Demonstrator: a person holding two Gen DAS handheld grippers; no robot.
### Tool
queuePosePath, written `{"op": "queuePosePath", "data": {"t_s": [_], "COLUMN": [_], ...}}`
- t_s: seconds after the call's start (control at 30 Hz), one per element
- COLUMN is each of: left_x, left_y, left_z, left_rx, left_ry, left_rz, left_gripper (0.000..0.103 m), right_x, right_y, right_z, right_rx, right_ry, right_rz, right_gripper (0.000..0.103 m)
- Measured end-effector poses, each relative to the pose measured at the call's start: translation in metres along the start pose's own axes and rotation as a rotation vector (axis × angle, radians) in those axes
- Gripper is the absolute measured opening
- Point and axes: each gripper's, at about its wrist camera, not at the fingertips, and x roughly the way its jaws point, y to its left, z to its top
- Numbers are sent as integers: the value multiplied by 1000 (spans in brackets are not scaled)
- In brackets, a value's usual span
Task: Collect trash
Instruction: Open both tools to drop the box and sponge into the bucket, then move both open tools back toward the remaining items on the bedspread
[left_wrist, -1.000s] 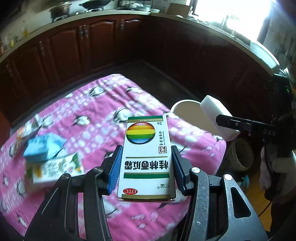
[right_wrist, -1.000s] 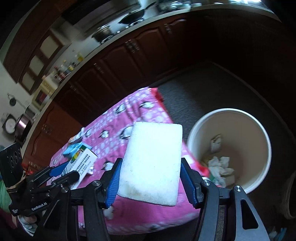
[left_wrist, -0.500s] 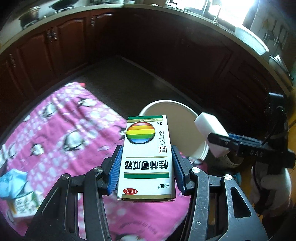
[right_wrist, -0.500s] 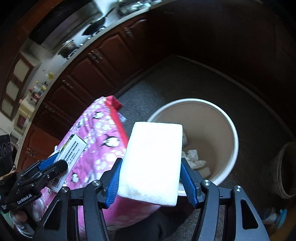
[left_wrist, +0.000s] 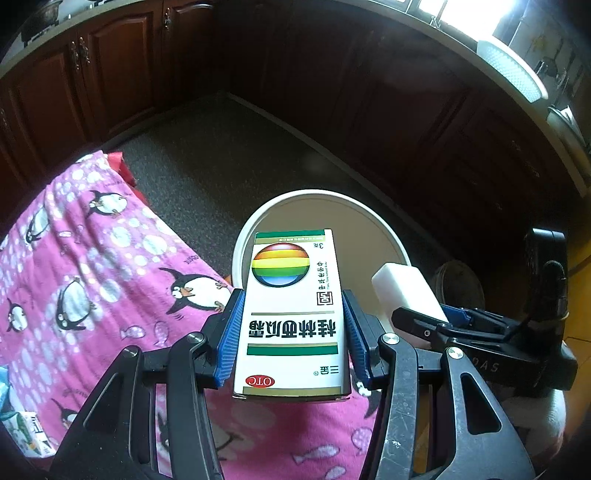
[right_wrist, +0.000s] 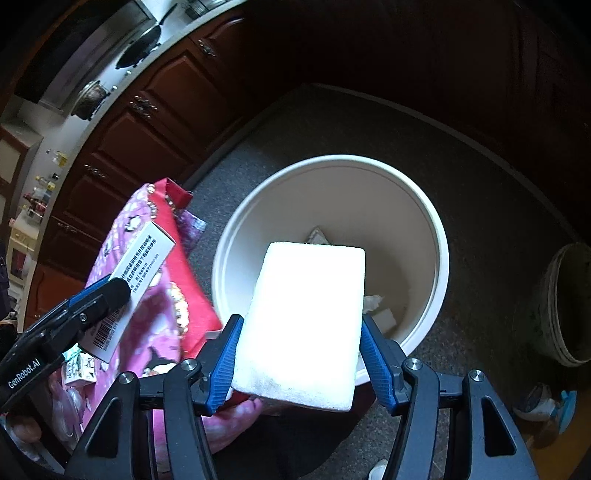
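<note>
My left gripper (left_wrist: 291, 328) is shut on a white medicine box (left_wrist: 291, 314) with a rainbow ball and green stripes, held at the near rim of the white bin (left_wrist: 391, 236). My right gripper (right_wrist: 301, 350) is shut on a white foam block (right_wrist: 306, 317), held over the near edge of the same bin (right_wrist: 439, 236). The bin holds crumpled paper (right_wrist: 373, 302) at its bottom. In the right wrist view the left gripper (right_wrist: 99, 291) and its box (right_wrist: 129, 280) show at the left. In the left wrist view the right gripper (left_wrist: 424, 321) and block (left_wrist: 402, 291) show at the right.
A pink penguin-print cloth (left_wrist: 92, 280) covers the table left of the bin. A small carton (left_wrist: 26, 432) lies at its near left. A dark pot (right_wrist: 569, 302) stands on the floor right of the bin. Dark wooden cabinets (left_wrist: 110, 62) line the room.
Both grippers have swung right from over the cloth toward the bin, each with its load still held. The bin now lies straight ahead of both.
</note>
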Motion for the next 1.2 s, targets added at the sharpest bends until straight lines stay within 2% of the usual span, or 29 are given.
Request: {"op": "queuePosePath", "data": {"t_s": [0.13, 0.2, 0.23, 0.37, 0.43, 0.87, 1.2], "left_x": [6, 8, 7, 12, 9, -20, -58], "left_y": [2, 2, 2, 7, 10, 23, 33], "left_z": [0, 0, -2, -3, -5, -15, -40], "left_rx": [-10, -15, -17, -28, -46, -67, -76], "left_ry": [-1, 5, 12, 21, 21, -8, -45], "left_rz": [-8, -9, -12, -4, -14, -25, 27], "left_gripper": [50, 50, 50, 53, 59, 60, 60], "right_x": [8, 11, 12, 14, 15, 4, -19], "right_y": [-5, -5, -6, -5, -6, 13, 45], "right_z": [1, 1, 0, -5, -6, -7, -7], "right_rx": [28, 35, 37, 33, 33, 10, -56], "right_ry": [9, 15, 19, 32, 35, 20, -25], "right_rz": [-9, -16, -21, -23, -25, -19, 15], "right_gripper": [63, 70, 70, 71, 71, 71, 71]}}
